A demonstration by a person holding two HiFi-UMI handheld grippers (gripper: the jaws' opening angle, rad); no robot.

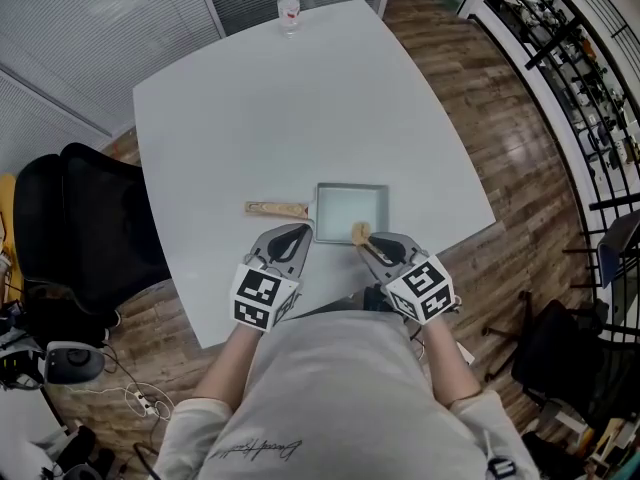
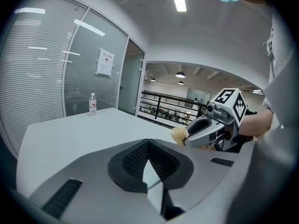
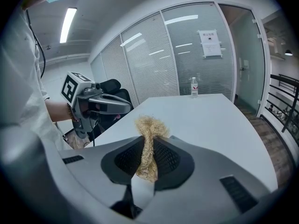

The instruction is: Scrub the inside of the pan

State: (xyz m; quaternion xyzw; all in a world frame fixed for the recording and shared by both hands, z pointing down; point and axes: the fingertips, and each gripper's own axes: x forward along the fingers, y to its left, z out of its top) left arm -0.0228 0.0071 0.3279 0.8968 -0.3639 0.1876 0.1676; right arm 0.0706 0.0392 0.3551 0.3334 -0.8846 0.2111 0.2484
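Right claw (image 1: 366, 244) and left claw (image 1: 295, 237) hang by the near edge of the pan (image 1: 350, 211) from above — stiff, likely slick, best steadied by its wooden handle (image 1: 277, 209). Left gripper view: jaws together, empty. Right gripper view: I'm pinching a soft, springy scrubber (image 3: 149, 133).

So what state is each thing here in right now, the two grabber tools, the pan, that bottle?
Left gripper: shut, holding nothing.
Right gripper: shut on the scrubber.
Scrubber: pinched between the right jaws, tuft sticking out at the pan's near rim.
Pan: upright on the table, looks empty.
Bottle: standing upright, cap on.
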